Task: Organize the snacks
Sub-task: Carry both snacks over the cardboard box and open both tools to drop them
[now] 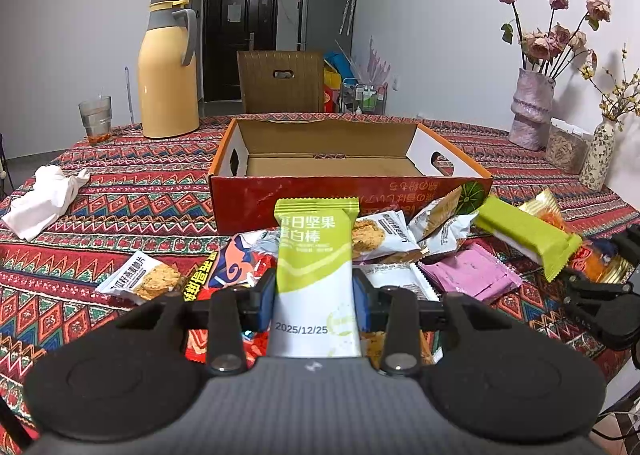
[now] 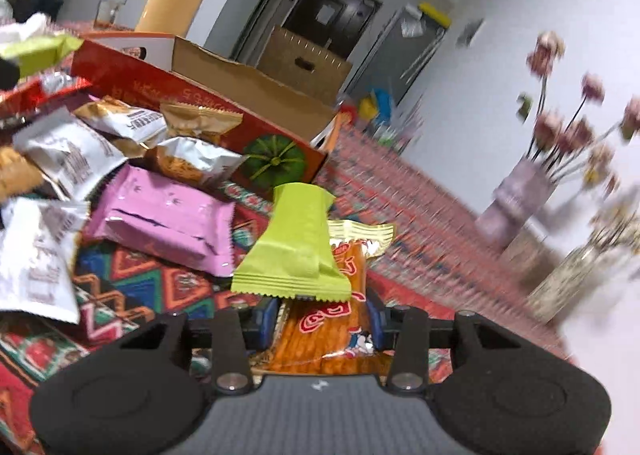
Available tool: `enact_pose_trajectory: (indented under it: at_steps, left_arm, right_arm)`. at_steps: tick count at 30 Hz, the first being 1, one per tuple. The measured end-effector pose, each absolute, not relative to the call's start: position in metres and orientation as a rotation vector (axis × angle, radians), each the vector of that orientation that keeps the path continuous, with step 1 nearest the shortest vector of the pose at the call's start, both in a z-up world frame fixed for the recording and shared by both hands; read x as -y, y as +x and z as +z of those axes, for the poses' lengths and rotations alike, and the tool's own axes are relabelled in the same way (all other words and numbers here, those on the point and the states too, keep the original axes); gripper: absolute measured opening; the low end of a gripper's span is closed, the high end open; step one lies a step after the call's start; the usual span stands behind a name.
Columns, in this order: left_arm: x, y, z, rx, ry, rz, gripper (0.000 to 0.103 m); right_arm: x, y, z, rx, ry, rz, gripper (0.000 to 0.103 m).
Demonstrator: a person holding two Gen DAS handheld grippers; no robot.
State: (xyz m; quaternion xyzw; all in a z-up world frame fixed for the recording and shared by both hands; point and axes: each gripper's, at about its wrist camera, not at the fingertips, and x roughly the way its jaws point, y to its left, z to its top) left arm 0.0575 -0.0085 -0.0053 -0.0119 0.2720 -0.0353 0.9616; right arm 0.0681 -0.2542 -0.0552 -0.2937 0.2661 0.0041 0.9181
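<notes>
The open cardboard box (image 1: 348,159) stands mid-table on the patterned cloth (image 1: 120,199), with the heap of snack packets (image 1: 404,251) just before its near wall. Behind and left of the box stands a thermos jug (image 1: 168,75), a glass (image 1: 96,121) farther left; a flower vase (image 1: 530,111) stands right

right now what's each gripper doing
left gripper: shut on the green-and-white nut bar wrapper.
right gripper: shut on the orange snack-stick packet.
</notes>
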Motion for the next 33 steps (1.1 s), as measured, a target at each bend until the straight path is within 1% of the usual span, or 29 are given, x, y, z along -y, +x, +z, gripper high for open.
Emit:
enact_pose_trajectory:
  at_steps: [6, 22, 33]
  left_arm:
    - [0.006, 0.054, -0.003, -0.54, -0.031, -0.069, 0.038]
    - [0.005, 0.059, 0.011, -0.501, -0.012, -0.056, 0.038]
    - [0.01, 0.096, 0.03, -0.458, 0.017, -0.027, 0.038]
  right_arm:
    - [0.253, 0.07, -0.043, -0.482, -0.632, -0.028, 0.039]
    - [0.24, 0.067, -0.014, -0.41, -0.492, 0.035, 0.039]
    - [0.218, 0.099, 0.004, -0.363, -0.386, 0.099, 0.04]
